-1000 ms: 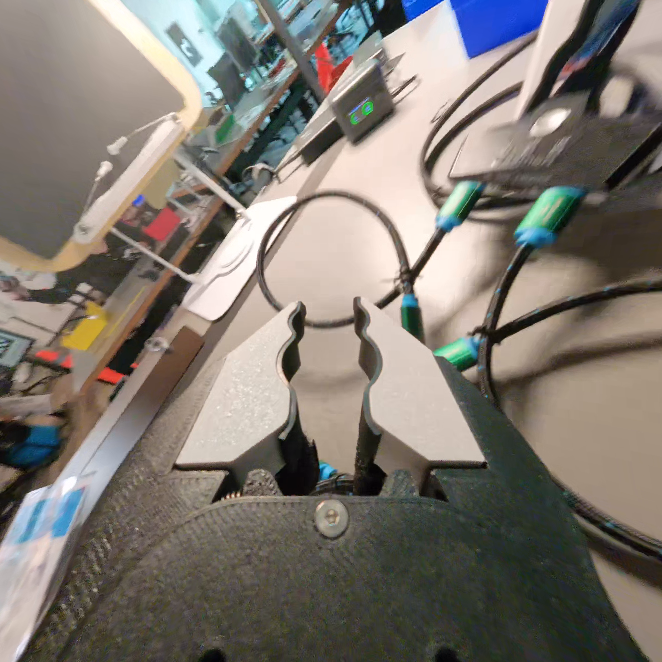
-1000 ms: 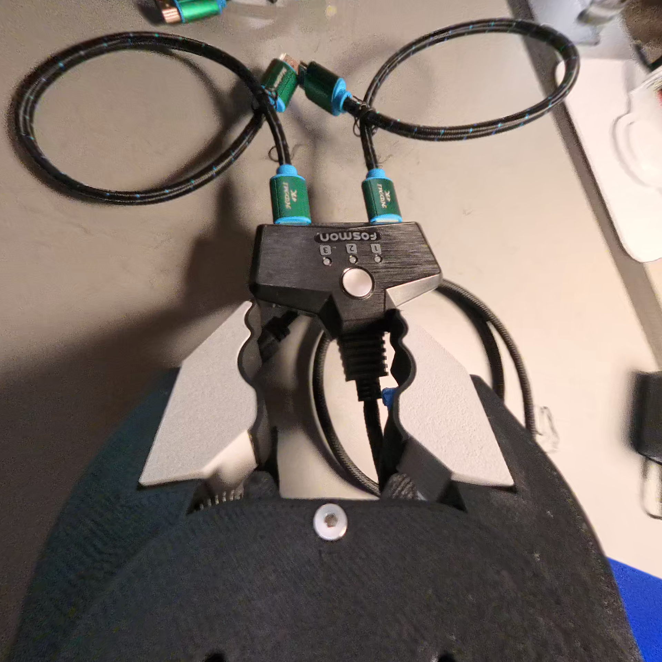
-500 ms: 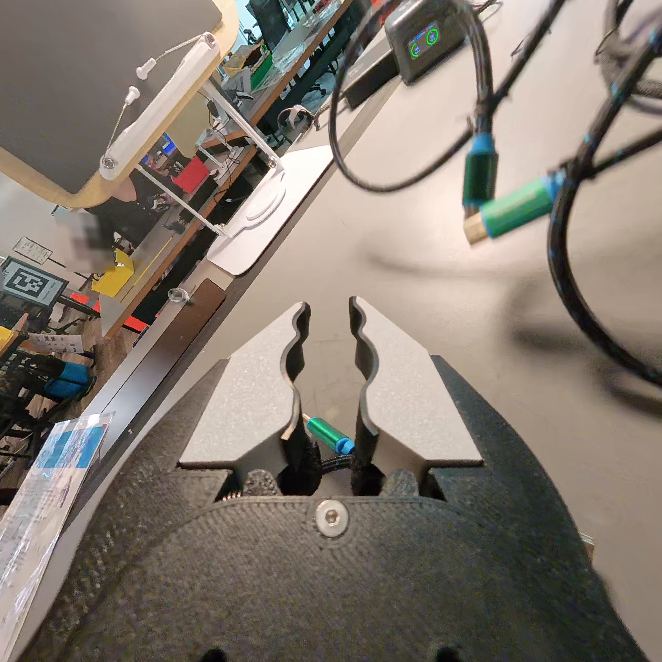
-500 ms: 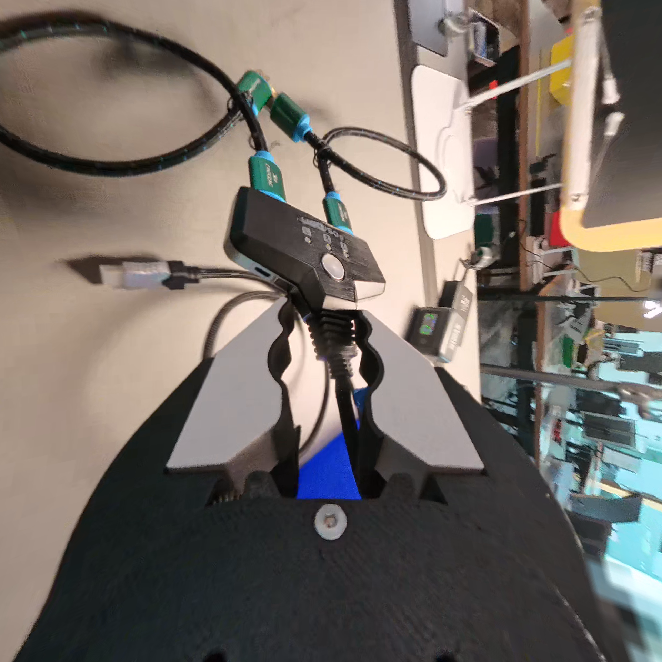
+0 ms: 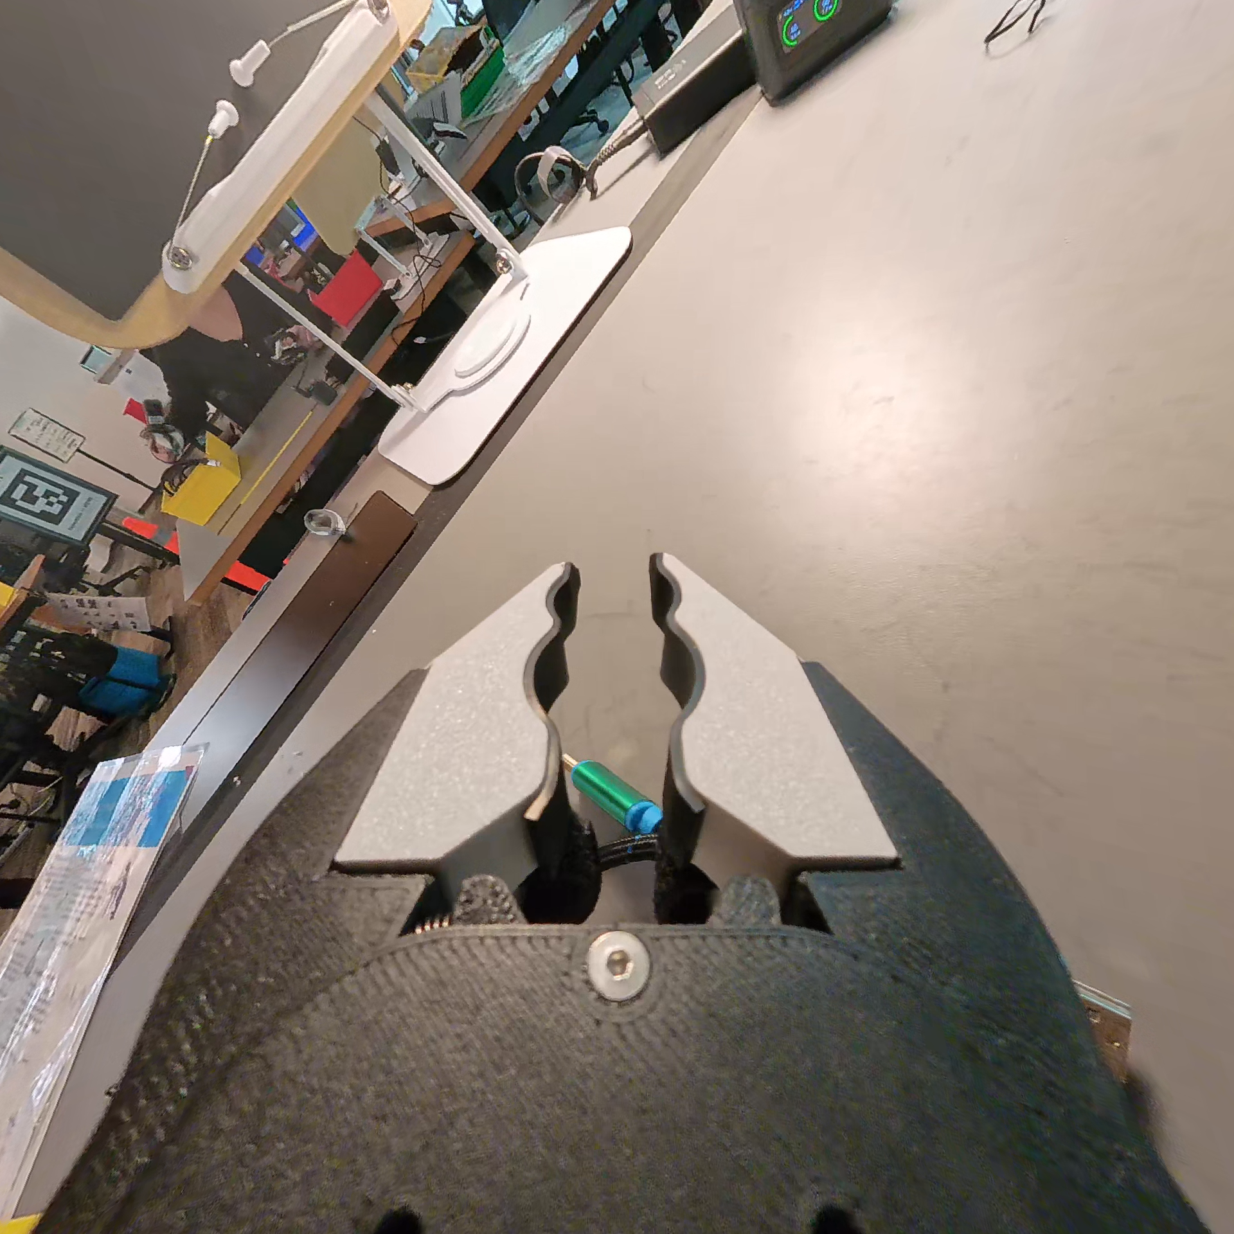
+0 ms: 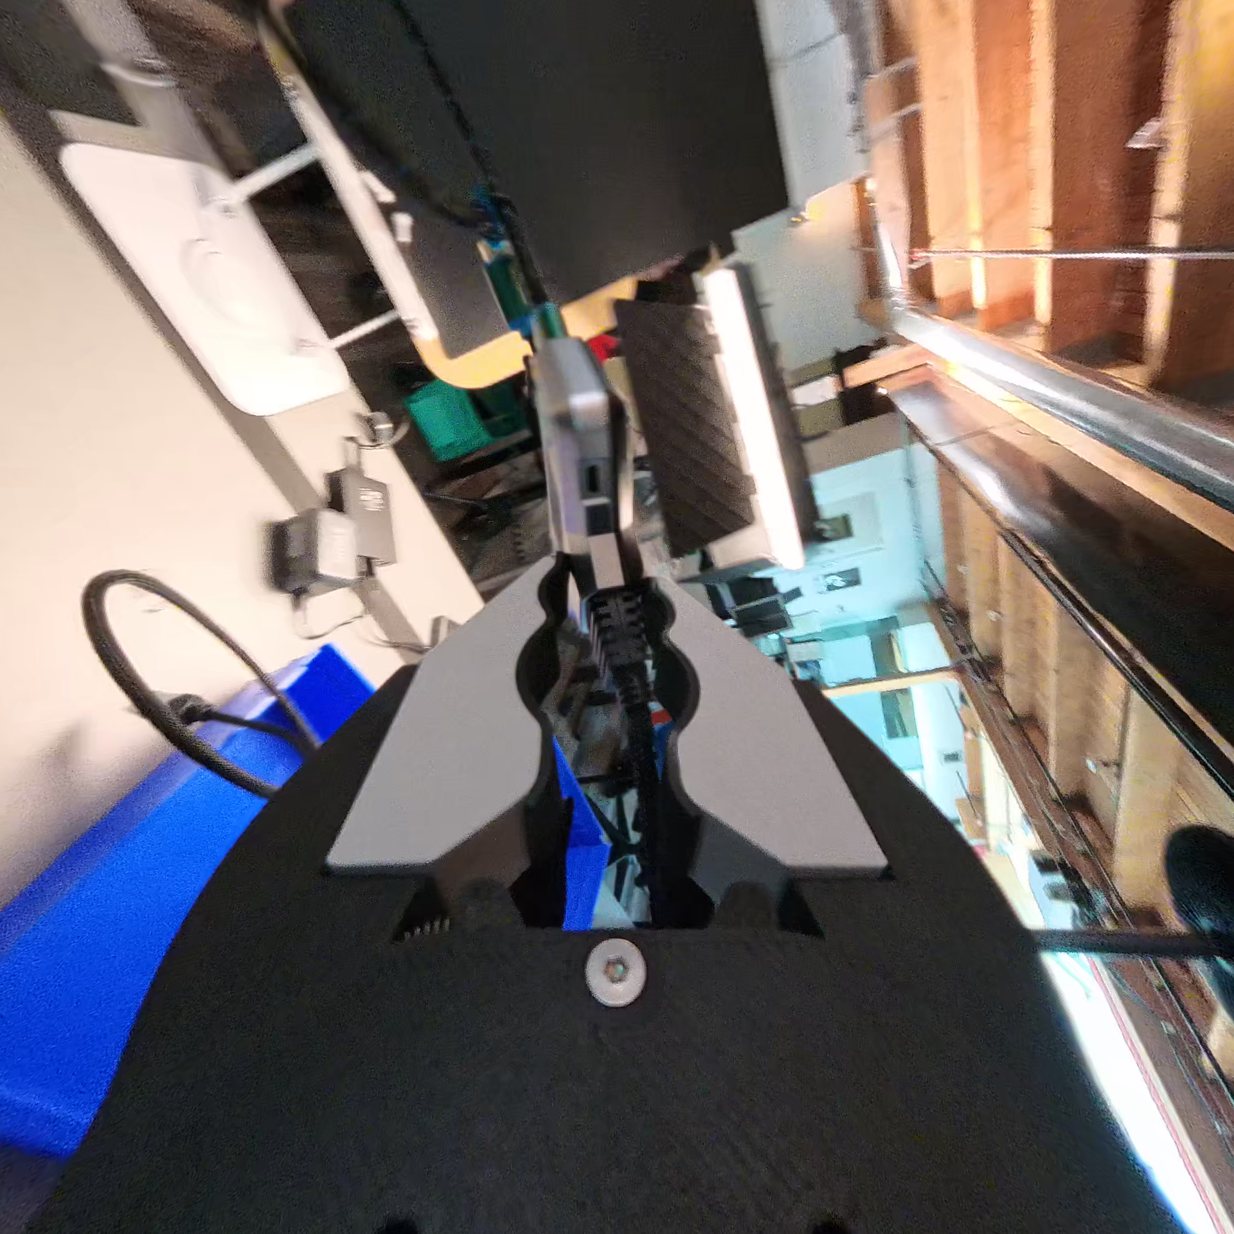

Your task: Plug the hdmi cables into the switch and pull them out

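Note:
In the right wrist view my right gripper (image 6: 604, 574) is shut on the ribbed black neck (image 6: 618, 628) of the HDMI switch (image 6: 577, 427). It holds the switch in the air, edge-on, well off the table. Green HDMI plugs (image 6: 547, 320) sit in the switch's far end, and their black cables run up and away. In the left wrist view my left gripper (image 5: 613, 564) is low over the grey table (image 5: 935, 467). A black braided cable (image 5: 628, 851) is pinched deep between its fingers, and its green plug with a blue collar (image 5: 611, 794) sticks out in the gap. The fingertips stay apart.
A white stand base (image 5: 494, 360) sits at the table's left edge and also shows in the right wrist view (image 6: 200, 280). A dark box with green lights (image 5: 821, 40) is far ahead. A laminated sheet (image 5: 87, 901) lies near left. A blue bin (image 6: 133, 868), a black cable loop (image 6: 133, 668) and small adapters (image 6: 334, 534) are on the right gripper's side. My right fingertips sit around 50 centimetres from my left ones. To reach the white stand base (image 5: 494, 360) in a straight line is about 30 centimetres for my left fingers, about 60 centimetres for my right.
My right gripper has lifted the switch and its plugged cables off the table and rolled it on edge. The hanging cables have left the left wrist view. The green plug stays between my left fingers.

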